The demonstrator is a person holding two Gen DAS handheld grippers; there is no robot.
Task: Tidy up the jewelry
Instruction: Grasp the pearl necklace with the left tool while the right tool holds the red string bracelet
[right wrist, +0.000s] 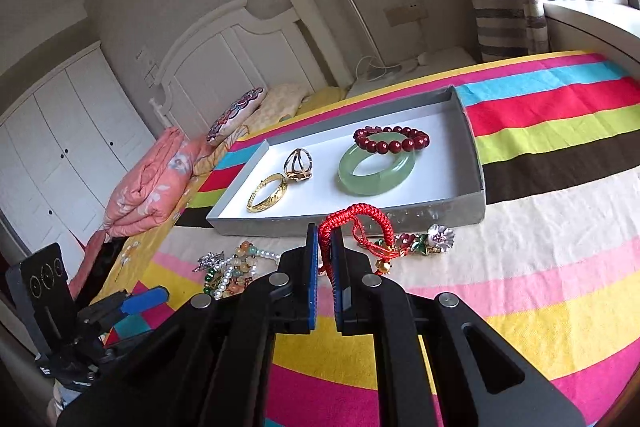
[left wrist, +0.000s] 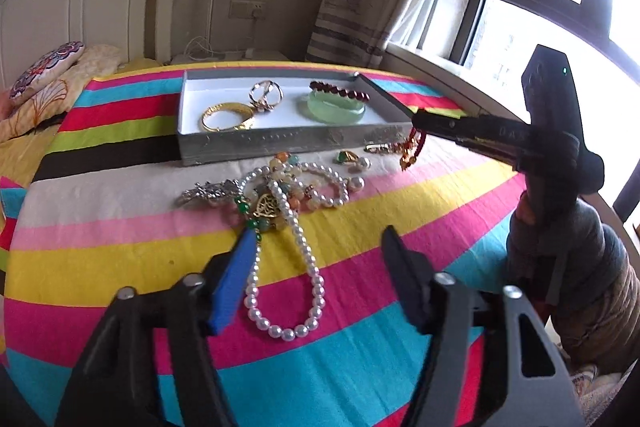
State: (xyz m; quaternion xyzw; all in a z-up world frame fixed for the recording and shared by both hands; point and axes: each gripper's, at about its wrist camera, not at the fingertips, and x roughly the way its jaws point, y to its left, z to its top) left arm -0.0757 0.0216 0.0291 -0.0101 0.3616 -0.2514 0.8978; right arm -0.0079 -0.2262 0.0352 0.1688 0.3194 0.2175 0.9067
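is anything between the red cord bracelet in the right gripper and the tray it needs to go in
Only the tray's near wall stands between them. The right gripper holds the red cord bracelet just in front of it. Nothing else visibly blocks the way.

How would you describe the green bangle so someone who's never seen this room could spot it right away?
Find the shallow grey tray on the striped bedspread. Toward its right end lies the green bangle, flat on the white lining with a red bead bracelet resting against its far edge. It alone is a thick, smooth, pale green ring.

Tray wall point(right wrist: 400, 221) stands ahead; bare tray floor point(right wrist: 320, 195) between bangles (open above).
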